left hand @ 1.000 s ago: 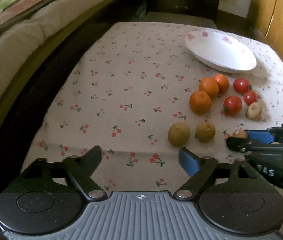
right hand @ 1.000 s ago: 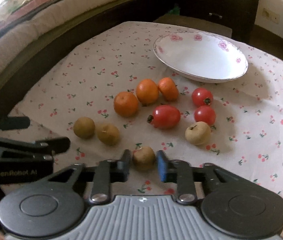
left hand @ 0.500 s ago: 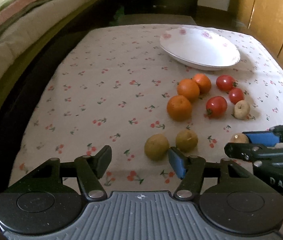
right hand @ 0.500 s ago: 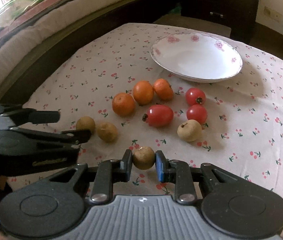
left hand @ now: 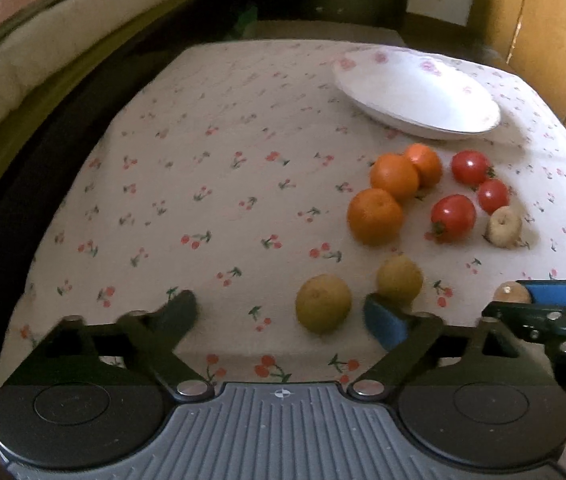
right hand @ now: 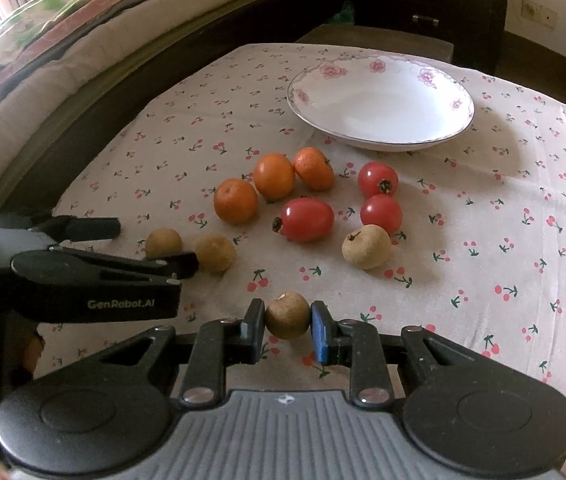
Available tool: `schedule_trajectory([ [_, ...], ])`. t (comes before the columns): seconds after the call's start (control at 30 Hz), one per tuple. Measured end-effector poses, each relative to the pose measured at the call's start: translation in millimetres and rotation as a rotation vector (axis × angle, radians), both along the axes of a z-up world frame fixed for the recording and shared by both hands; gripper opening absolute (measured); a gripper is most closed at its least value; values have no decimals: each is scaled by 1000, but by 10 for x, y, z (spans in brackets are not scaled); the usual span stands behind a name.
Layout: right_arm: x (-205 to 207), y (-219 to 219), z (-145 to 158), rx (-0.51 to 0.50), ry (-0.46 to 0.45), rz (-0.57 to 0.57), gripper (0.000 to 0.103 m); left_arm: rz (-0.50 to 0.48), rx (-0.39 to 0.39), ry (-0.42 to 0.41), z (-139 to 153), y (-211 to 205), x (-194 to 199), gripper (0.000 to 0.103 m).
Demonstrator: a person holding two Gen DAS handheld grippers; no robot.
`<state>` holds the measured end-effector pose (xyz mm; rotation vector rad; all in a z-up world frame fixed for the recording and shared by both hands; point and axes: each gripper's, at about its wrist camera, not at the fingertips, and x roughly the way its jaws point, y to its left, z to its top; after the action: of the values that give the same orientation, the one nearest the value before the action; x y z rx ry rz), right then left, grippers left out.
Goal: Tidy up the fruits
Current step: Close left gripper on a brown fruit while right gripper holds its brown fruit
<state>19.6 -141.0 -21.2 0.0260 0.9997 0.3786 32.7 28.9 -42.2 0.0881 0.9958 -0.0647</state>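
While pinching brown longan (right hand: 287, 315) between its pads, right hand-held gripper (right hand: 287, 326) tilts down over counter (right hand: 483, 240) near edge. Left hand-held gripper (left hand: 283, 312) likewise angled down, jaws just opened wide, nothing gripped; second longan (left hand: 323, 309) lies between fingers, third (left hand: 399, 281) touching blue pad. Beyond: three oranges (right hand: 274, 176), three tomatoes (right hand: 307, 219), pale longan (right hand: 367, 246), empty plate (right hand: 381, 106).

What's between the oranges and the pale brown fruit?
The three tomatoes, seen in the right wrist view: oranges left of them, pale brown fruit at their near right.
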Motion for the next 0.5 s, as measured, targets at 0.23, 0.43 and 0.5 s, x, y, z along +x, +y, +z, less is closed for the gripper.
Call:
schedule_trajectory([
  [0.23, -19, -22, 56, 7, -14, -1, 27, -8, 4, -13, 38, -28, -21, 85],
  [0.43, -39, -62, 102, 11, -25, -14, 27, -57, -7, -20, 96, -142, -69, 54],
  [0.5, -49, -66, 128, 14, -32, -14, 27, -56, -9, -18, 102, -158, -64, 48],
])
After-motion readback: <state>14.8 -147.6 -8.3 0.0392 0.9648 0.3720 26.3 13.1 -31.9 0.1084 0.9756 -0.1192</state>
